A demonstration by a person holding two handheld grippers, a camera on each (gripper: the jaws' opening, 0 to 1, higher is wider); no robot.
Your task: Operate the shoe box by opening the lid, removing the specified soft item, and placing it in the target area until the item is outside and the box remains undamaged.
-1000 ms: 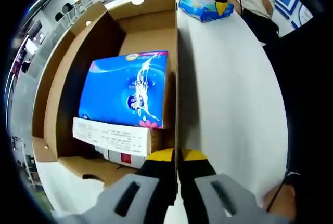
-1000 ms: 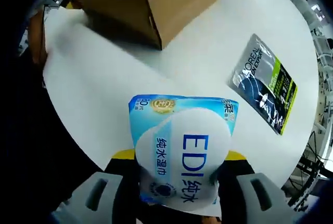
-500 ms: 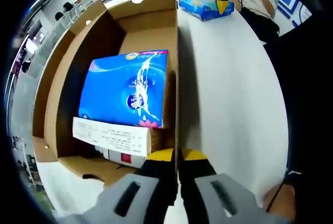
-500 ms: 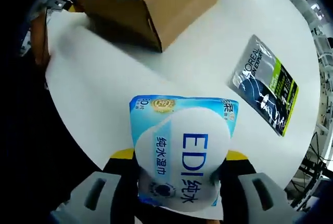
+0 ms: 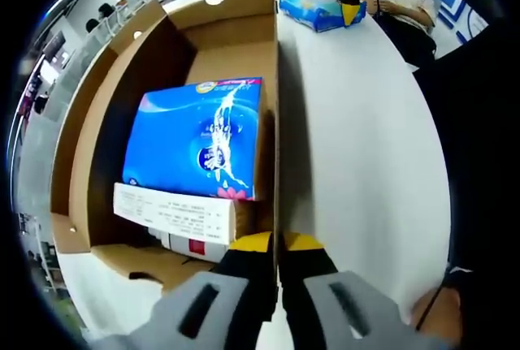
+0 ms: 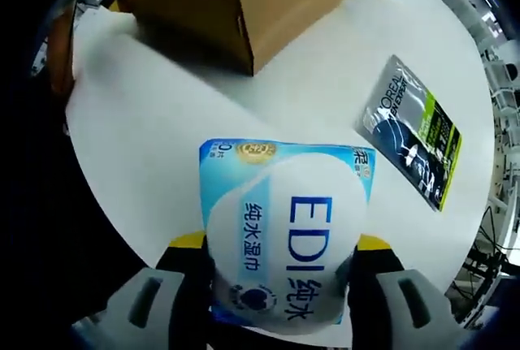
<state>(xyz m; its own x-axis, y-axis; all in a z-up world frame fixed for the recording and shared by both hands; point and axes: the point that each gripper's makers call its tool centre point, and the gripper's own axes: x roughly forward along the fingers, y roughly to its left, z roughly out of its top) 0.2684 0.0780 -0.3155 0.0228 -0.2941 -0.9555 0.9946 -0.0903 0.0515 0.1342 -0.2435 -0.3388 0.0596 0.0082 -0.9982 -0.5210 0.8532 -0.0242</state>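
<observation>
Nearest in the right gripper view: right gripper (image 6: 280, 262) pinching a wet-wipes pack (image 6: 283, 240), light blue with a white label reading EDI, jaws pressed against its two sides. Pack outside the box, held over the white table (image 6: 154, 123); long axis running straight away from the jaws, toward the cardboard shoe box (image 6: 244, 1) well beyond. Bare tabletop directly under and ahead, so setting down looks to call for lowering only. To one side, a silver L'Oreal sachet (image 6: 414, 131) lying flat, apart from the pack.

In the left gripper view: left gripper (image 5: 278, 254) with jaws pressed together on the box's near wall (image 5: 275, 163), steadying it. Inside the open box, a blue tissue pack (image 5: 199, 139) over a white labelled carton (image 5: 175, 216). Farthest, the wipes pack again (image 5: 318, 9) past the box's far end.
</observation>
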